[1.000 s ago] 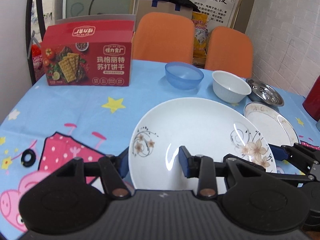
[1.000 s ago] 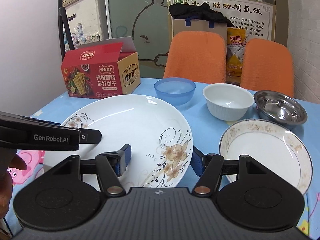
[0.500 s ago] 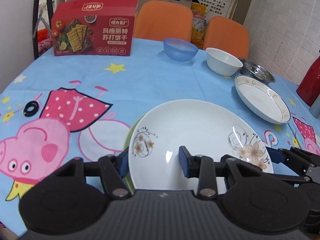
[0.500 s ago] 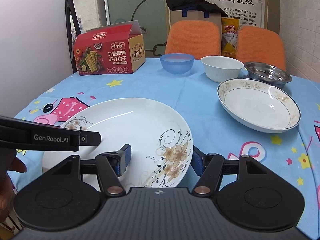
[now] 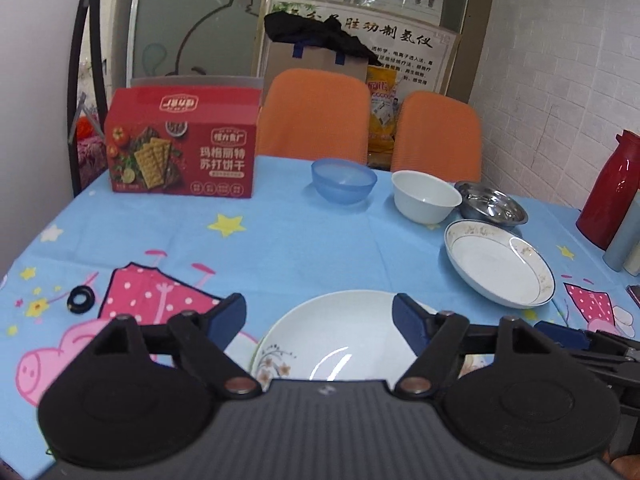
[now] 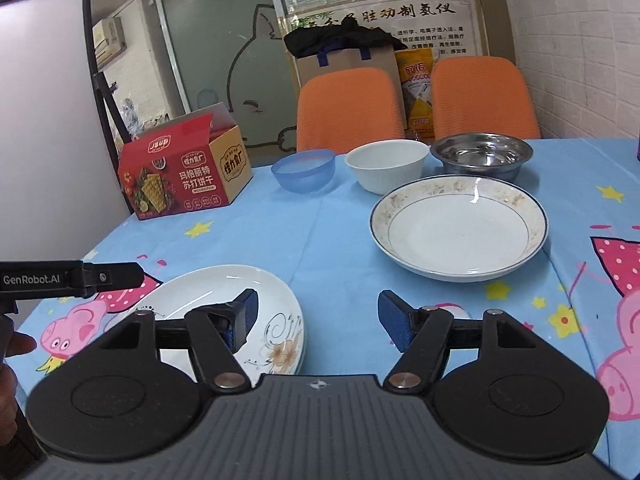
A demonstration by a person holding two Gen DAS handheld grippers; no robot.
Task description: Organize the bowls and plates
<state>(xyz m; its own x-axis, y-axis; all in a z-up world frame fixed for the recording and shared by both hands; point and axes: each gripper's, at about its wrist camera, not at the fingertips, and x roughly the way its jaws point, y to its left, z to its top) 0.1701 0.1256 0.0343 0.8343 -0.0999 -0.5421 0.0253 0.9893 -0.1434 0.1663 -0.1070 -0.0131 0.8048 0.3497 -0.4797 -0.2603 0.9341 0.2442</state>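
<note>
A large white plate with flower prints (image 5: 336, 340) (image 6: 224, 292) lies on the table near its front edge, on top of a greenish plate whose rim just shows. My left gripper (image 5: 320, 320) is open above it, touching nothing. My right gripper (image 6: 316, 318) is open and empty over the plate's right edge. A deep white plate with a patterned rim (image 5: 500, 268) (image 6: 460, 232) sits further right. Behind it stand a blue bowl (image 5: 344, 180) (image 6: 304, 170), a white bowl (image 5: 426, 196) (image 6: 386, 164) and a steel bowl (image 5: 492, 204) (image 6: 482, 156).
A red cracker box (image 5: 182, 148) (image 6: 184, 172) stands at the back left of the table. A red thermos (image 5: 612, 192) and grey cups stand at the right edge. A small black ring (image 5: 80, 300) lies at the left. Two orange chairs (image 5: 316, 116) stand behind the table.
Both grippers carried the flowered plate back toward the front edge, set it down on the greenish plate, opened and let go of it.
</note>
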